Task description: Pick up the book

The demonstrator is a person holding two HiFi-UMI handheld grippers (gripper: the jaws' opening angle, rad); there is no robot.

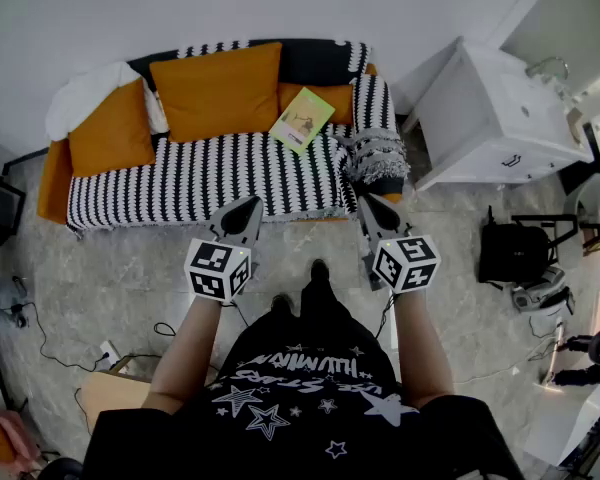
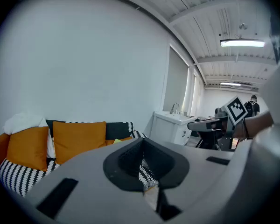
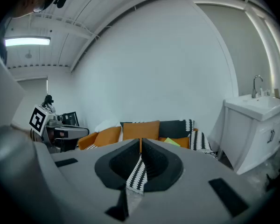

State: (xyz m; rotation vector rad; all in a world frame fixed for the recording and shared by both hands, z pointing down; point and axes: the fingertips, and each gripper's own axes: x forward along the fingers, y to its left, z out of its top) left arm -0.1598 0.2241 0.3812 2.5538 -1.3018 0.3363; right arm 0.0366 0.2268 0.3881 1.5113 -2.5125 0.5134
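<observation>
A thin green book point(image 1: 302, 118) lies tilted on the black-and-white striped sofa point(image 1: 210, 173), against the orange cushions near its right end. It also shows small in the left gripper view point(image 2: 116, 140) and the right gripper view point(image 3: 171, 142). Both grippers hover over the floor just in front of the sofa's front edge, well short of the book. My left gripper point(image 1: 248, 208) point(image 2: 142, 140) has its jaws together with nothing in them. My right gripper point(image 1: 368, 205) point(image 3: 140, 140) is likewise shut and empty, roughly level with the left.
Orange cushions point(image 1: 218, 88) and a white cushion point(image 1: 85, 96) line the sofa back. A white sink cabinet point(image 1: 495, 118) stands right of the sofa. A black bag point(image 1: 515, 253) sits on the floor at right; cables and a power strip point(image 1: 108, 353) lie at left.
</observation>
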